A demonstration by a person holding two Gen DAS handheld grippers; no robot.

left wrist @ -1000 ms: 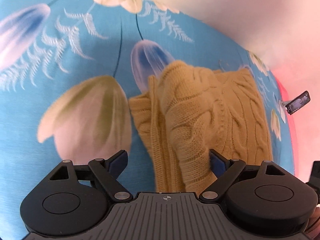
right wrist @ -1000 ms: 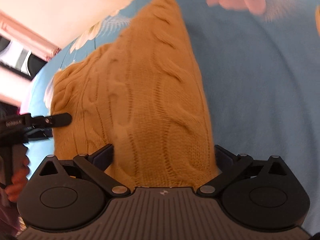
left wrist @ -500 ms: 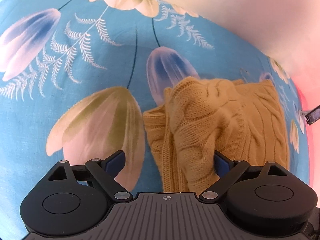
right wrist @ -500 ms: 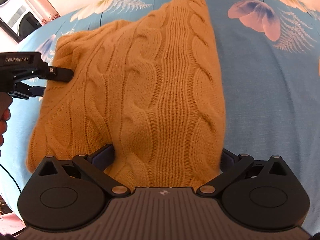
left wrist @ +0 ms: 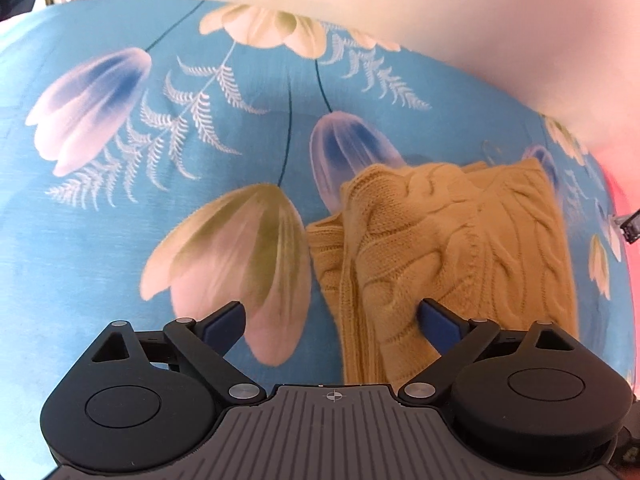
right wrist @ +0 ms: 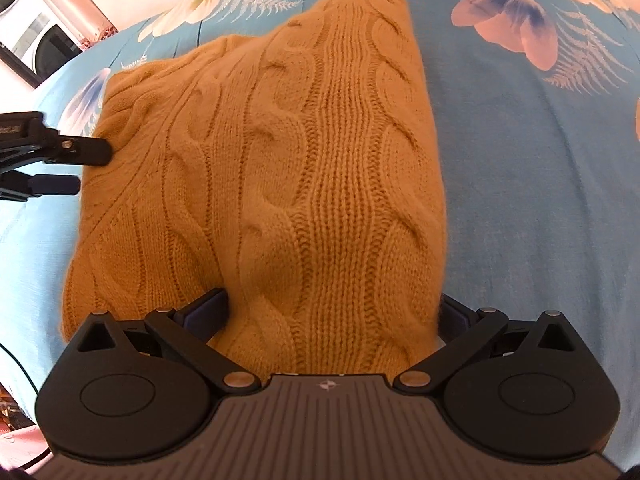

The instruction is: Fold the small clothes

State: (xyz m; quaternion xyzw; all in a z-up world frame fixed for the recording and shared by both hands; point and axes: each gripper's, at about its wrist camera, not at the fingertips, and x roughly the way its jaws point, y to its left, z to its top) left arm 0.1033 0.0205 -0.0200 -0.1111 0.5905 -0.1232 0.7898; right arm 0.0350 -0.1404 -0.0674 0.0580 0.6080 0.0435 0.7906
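Observation:
A mustard cable-knit sweater (right wrist: 280, 168) lies folded on a blue floral bedsheet (right wrist: 540, 200). In the left wrist view the sweater (left wrist: 460, 248) sits at the right, its layered edges facing me. My left gripper (left wrist: 332, 320) is open; its right finger rests on the knit, its left finger over the sheet. My right gripper (right wrist: 332, 312) is open, its jaws straddling the sweater's near edge. The left gripper's fingers (right wrist: 80, 152) show at the sweater's left edge in the right wrist view.
The bedsheet (left wrist: 120, 200) has large tulip and fern prints. A pale wall (left wrist: 480, 20) rises behind the bed. A window or appliance (right wrist: 32, 36) shows at far left in the right wrist view.
The left gripper has drawn back from the sweater, which now looks smaller and farther right. The right view has settled over the folded sweater, which lies flatter.

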